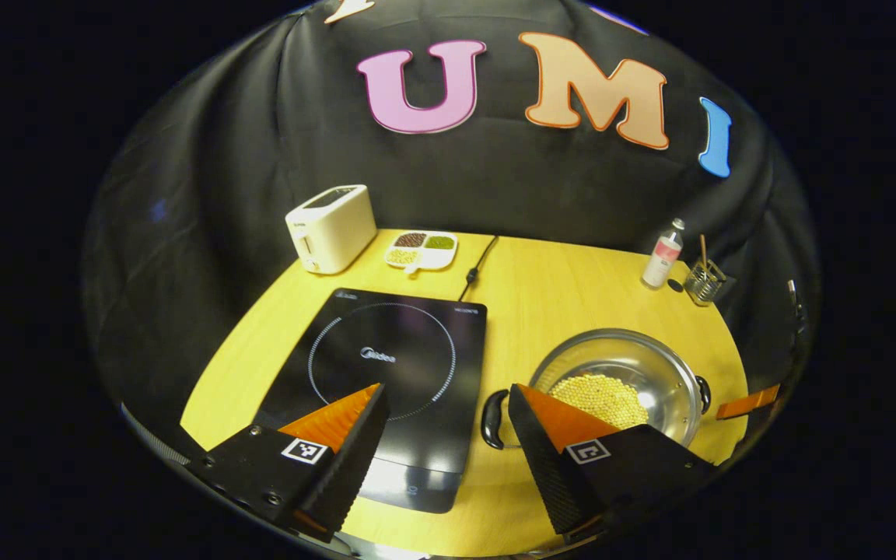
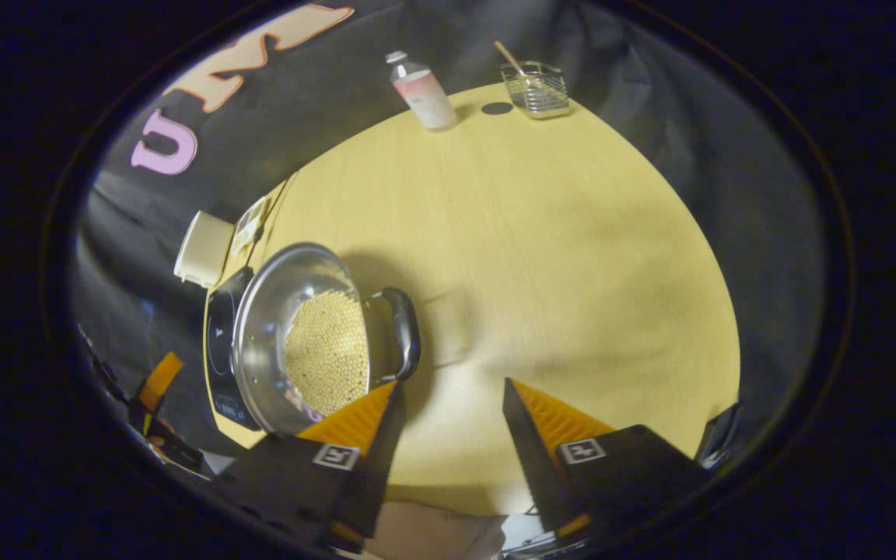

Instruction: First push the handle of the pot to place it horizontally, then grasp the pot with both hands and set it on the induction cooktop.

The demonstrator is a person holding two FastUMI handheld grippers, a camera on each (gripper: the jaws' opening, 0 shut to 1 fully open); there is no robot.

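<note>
Both grippers, left (image 1: 446,408) and right (image 2: 448,404), gape wide and empty beside the pot (image 1: 619,385); an uneven lift could spill its yellow beads (image 1: 602,398)

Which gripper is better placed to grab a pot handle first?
Probably the right gripper: its open fingers sit beside the pot and its near handle. The left gripper hangs open between cooktop and the pot's other handle.

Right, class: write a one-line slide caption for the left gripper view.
Open left gripper hovers between induction cooktop and bean-filled pot on the table.
</note>
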